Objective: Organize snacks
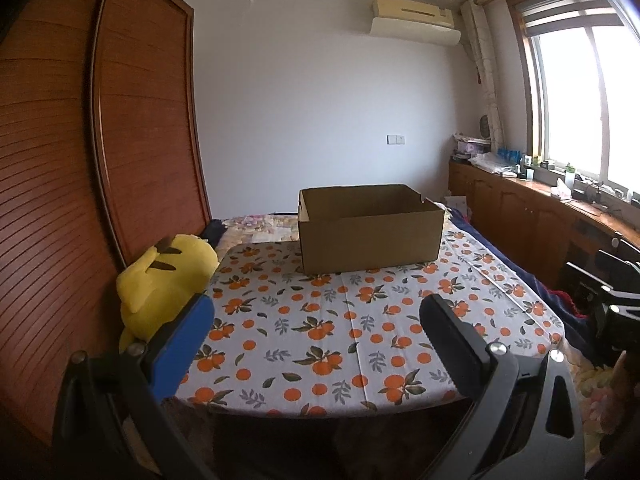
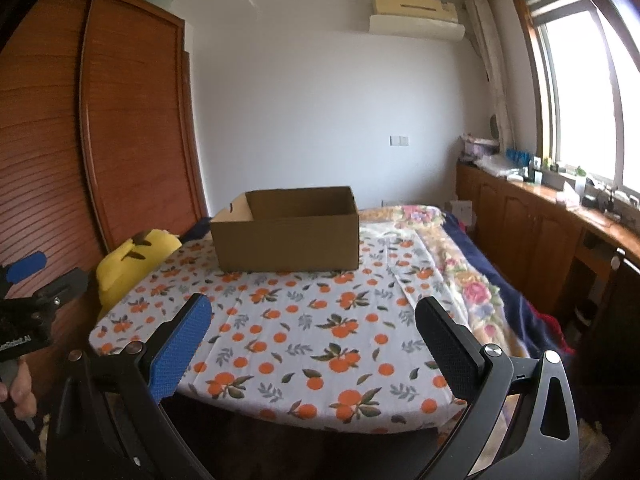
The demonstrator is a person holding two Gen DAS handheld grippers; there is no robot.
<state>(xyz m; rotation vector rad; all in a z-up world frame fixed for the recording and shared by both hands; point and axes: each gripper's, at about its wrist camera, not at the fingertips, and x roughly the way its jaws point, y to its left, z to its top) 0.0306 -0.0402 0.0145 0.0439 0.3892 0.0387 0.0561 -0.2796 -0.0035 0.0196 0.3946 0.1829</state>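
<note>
An open brown cardboard box [image 1: 370,228] stands at the far end of a table covered with an orange-fruit print cloth [image 1: 320,320]; it also shows in the right wrist view [image 2: 286,228]. Its inside is hidden from both views. No snacks are in view. My left gripper [image 1: 316,316] is open and empty, held above the table's near edge. My right gripper [image 2: 312,316] is open and empty, also above the near edge of the cloth [image 2: 300,340]. The left gripper's blue fingertip [image 2: 26,266] shows at the far left of the right wrist view.
A yellow plush toy [image 1: 168,276] lies at the table's left edge against a tall wooden wardrobe [image 1: 100,140]. A bed with a flowered blanket [image 2: 460,248] lies behind and right. A wooden counter with clutter [image 2: 560,208] runs under the window.
</note>
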